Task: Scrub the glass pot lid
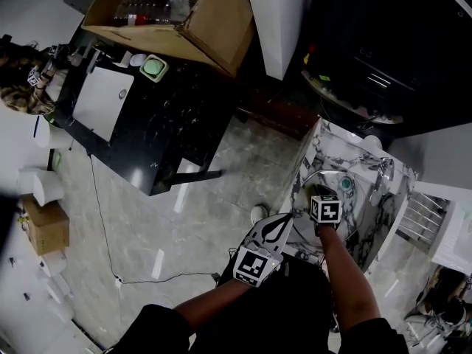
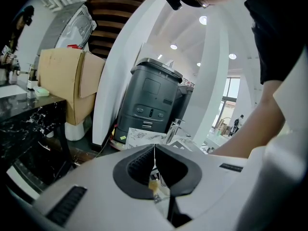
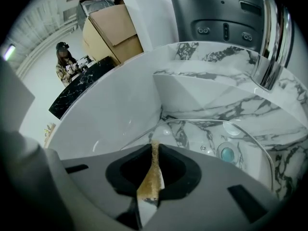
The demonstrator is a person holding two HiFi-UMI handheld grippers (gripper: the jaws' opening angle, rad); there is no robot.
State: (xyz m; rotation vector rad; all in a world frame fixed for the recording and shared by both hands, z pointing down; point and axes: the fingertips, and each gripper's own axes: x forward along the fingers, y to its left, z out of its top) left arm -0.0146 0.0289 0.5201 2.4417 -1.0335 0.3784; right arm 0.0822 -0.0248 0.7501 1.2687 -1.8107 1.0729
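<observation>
The glass pot lid lies in the white marbled sink; in the right gripper view its clear dome and thin rim sit just ahead of the jaws, near the teal drain. My right gripper hangs over the lid, shut on a thin brown scrub pad. My left gripper is held outside the sink's near edge, its jaws shut with only a thin sliver showing between them. It points out across the room, away from the lid.
A chrome faucet stands at the sink's far side. Beyond it is a dark grey machine. A black marble table and a big cardboard box stand to the left. A cable crosses the floor. Another person stands at far left.
</observation>
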